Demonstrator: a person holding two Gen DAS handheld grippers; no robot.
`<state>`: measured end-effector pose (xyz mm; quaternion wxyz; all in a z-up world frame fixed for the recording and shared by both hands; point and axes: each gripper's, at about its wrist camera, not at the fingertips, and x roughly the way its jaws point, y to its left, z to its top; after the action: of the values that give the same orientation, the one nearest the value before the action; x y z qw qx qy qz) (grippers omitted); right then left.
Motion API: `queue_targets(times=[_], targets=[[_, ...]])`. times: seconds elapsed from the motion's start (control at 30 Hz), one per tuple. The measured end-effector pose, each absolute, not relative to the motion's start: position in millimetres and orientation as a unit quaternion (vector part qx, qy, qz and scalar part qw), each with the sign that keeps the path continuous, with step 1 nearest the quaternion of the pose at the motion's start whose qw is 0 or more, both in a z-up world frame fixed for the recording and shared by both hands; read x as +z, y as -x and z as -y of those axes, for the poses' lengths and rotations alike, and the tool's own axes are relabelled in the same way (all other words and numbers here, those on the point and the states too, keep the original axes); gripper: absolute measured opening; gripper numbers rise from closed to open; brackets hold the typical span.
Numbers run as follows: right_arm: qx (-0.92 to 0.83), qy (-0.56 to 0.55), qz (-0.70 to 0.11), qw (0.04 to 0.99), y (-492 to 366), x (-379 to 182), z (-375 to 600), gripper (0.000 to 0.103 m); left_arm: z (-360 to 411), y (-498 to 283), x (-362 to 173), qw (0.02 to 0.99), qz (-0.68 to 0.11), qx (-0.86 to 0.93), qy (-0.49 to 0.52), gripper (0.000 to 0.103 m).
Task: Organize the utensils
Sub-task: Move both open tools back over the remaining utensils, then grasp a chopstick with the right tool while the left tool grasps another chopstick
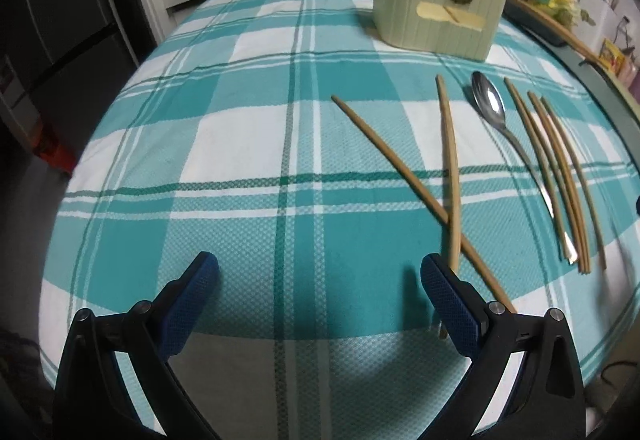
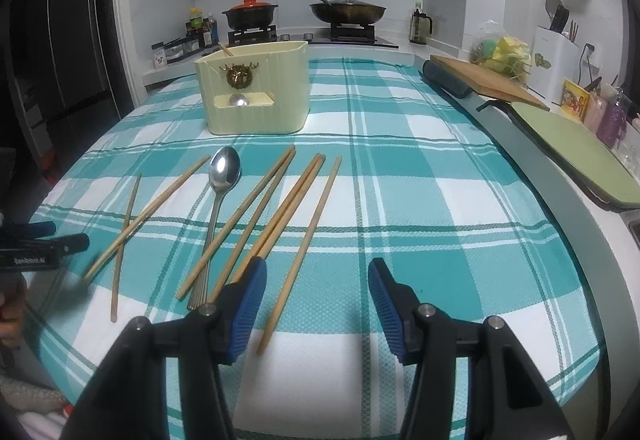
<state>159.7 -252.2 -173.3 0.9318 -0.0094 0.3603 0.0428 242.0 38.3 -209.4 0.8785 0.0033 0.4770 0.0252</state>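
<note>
1. Utensils lie loose on the checked surface, near both grippers.
2. Right gripper points down at the cloth, its fingers about half open and empty; one chopstick lies between them.
3. Left gripper tilts steeply down, fingers spread wide, empty, beside two crossed chopsticks.
4. Farther on lies a spoon.
5. Farthest stands the cream holder.
</note>
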Motion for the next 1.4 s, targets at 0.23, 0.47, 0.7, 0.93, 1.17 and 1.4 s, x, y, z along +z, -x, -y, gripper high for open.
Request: queue_targets(times=[0.23, 0.47, 0.7, 0.93, 1.17, 1.4], targets=[[0.042, 0.002, -0.365, 0.930, -165, -175, 255, 0.054, 6, -232, -213, 0.876, -0.478, -0.065, 0.000, 0.101], [0.041, 0.011, -0.374, 0.927, -169, -179, 256, 0.054, -5, -240, -212, 0.882, -0.471, -0.025, 0.023, 0.101], [0.041, -0.034, -0.409, 0.911, -204, -189, 272, 0.049, -14, -260, -212, 0.889, -0.456, 0.021, 0.038, 0.101], [0.073, -0.017, -0.441, 0.894, -244, -206, 252, 0.028, -5, -273, -219, 0.886, -0.461, 0.044, -0.006, 0.101], [0.060, 0.026, -0.465, 0.883, -242, -219, 249, 0.014, -27, -260, -217, 0.886, -0.459, 0.058, -0.023, 0.102], [0.042, 0.013, -0.477, 0.878, -231, -217, 269, 0.017, -62, -256, -217, 0.881, -0.470, 0.049, -0.008, 0.102]])
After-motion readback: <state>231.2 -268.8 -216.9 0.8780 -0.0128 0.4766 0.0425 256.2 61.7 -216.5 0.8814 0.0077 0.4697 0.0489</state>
